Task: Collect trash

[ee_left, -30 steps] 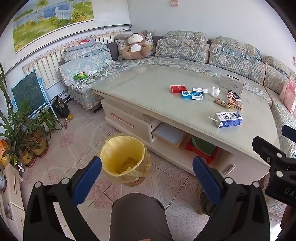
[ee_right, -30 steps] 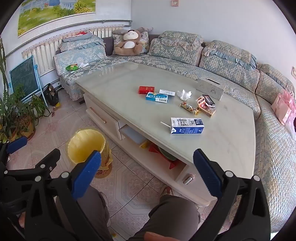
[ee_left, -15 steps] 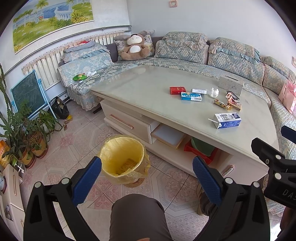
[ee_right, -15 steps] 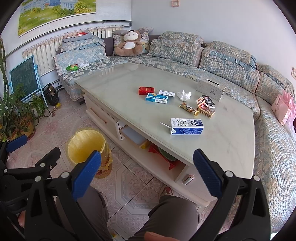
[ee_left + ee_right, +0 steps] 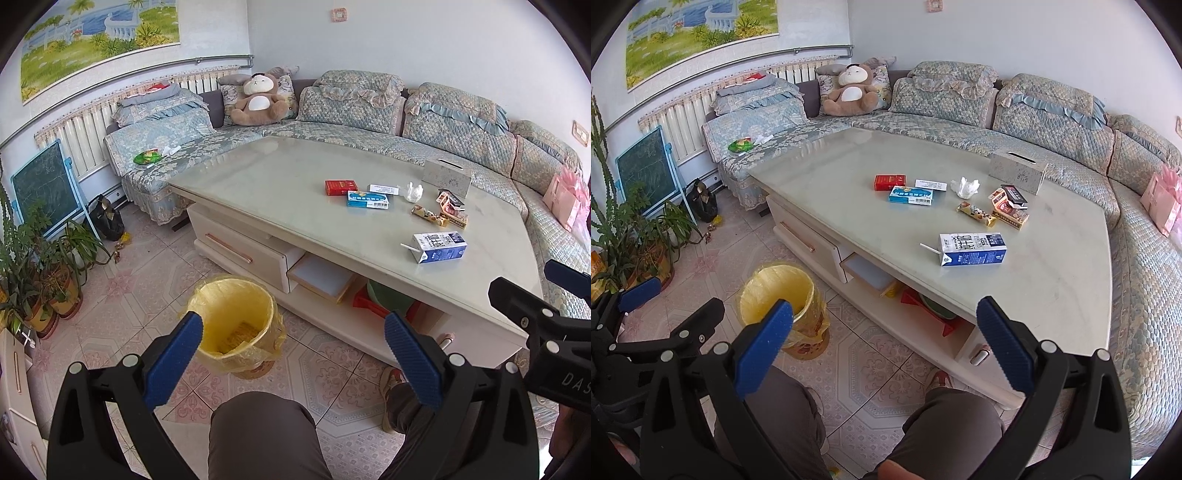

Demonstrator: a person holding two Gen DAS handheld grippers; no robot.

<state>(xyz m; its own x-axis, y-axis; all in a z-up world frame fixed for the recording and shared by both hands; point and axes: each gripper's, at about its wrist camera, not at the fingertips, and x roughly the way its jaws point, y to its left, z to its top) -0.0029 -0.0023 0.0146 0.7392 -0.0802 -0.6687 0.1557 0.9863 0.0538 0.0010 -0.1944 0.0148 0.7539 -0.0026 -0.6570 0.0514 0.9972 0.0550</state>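
Observation:
A bin with a yellow bag [image 5: 236, 328] [image 5: 783, 295] stands on the floor before the coffee table [image 5: 280, 184] [image 5: 1052, 273]. On the table lie a blue-white milk carton with a straw [image 5: 439, 246] [image 5: 973, 249], a blue box [image 5: 368, 199] [image 5: 911, 195], a red pack [image 5: 340, 187] [image 5: 890, 182], a white card [image 5: 931, 184], a crumpled tissue [image 5: 413, 192] [image 5: 964, 187], a snack bar wrapper [image 5: 428, 215] [image 5: 976, 213] and small boxes [image 5: 1008, 205]. My left gripper [image 5: 293, 354] and right gripper [image 5: 884, 350] are open and empty, held low over the person's knees, well short of the table.
A tissue box [image 5: 447, 178] stands at the table's far side. A corner sofa [image 5: 369, 99] wraps the table, with a plush bear [image 5: 258, 99] and green wrapper [image 5: 147, 158]. Potted plants [image 5: 37, 266] and a chalkboard [image 5: 46, 188] stand left. An open drawer [image 5: 321, 277] juts out.
Both views have shifted very slightly; the grippers stay open and nothing on the table has moved.

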